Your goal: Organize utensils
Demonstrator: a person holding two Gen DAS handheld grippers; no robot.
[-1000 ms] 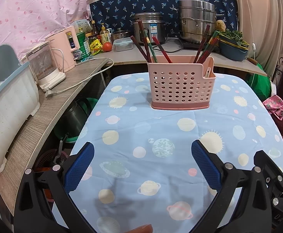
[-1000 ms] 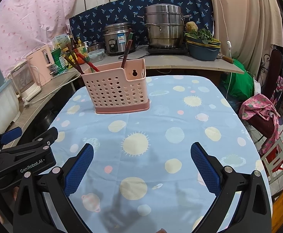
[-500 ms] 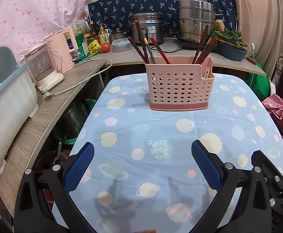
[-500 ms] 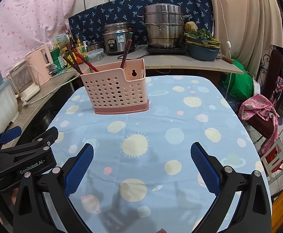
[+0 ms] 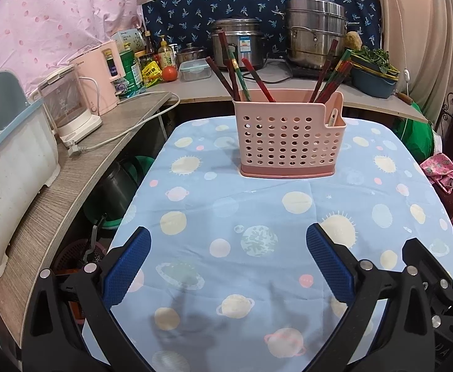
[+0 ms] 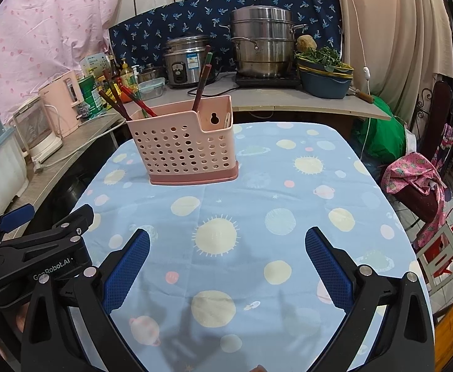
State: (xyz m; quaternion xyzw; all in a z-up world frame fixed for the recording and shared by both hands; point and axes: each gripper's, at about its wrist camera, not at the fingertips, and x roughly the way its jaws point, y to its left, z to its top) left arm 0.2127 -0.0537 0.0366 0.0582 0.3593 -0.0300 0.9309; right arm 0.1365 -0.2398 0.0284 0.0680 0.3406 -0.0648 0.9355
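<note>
A pink perforated utensil basket (image 5: 285,138) stands upright on the blue planet-print tablecloth (image 5: 257,217); it also shows in the right wrist view (image 6: 183,148). Several dark red chopsticks (image 5: 235,68) lean out of its main part, and a pale spoon handle (image 5: 333,116) sits in its small side compartment. My left gripper (image 5: 228,263) is open and empty, well short of the basket. My right gripper (image 6: 226,265) is open and empty over the cloth, to the right of the left gripper's body (image 6: 34,251).
A wooden counter (image 5: 71,167) runs along the left with a white bin (image 5: 6,167), a kettle (image 5: 68,105) and a loose plug cord (image 5: 108,142). Behind the table are a rice cooker (image 5: 239,40), a steel steamer (image 5: 315,31) and a vegetable bowl (image 5: 372,74). A chair with pink cloth (image 6: 419,183) stands right.
Both grippers have drawn back and risen slightly; the basket looks a little farther and lower in both views. Jaws stay open. Nothing on the table has moved.
</note>
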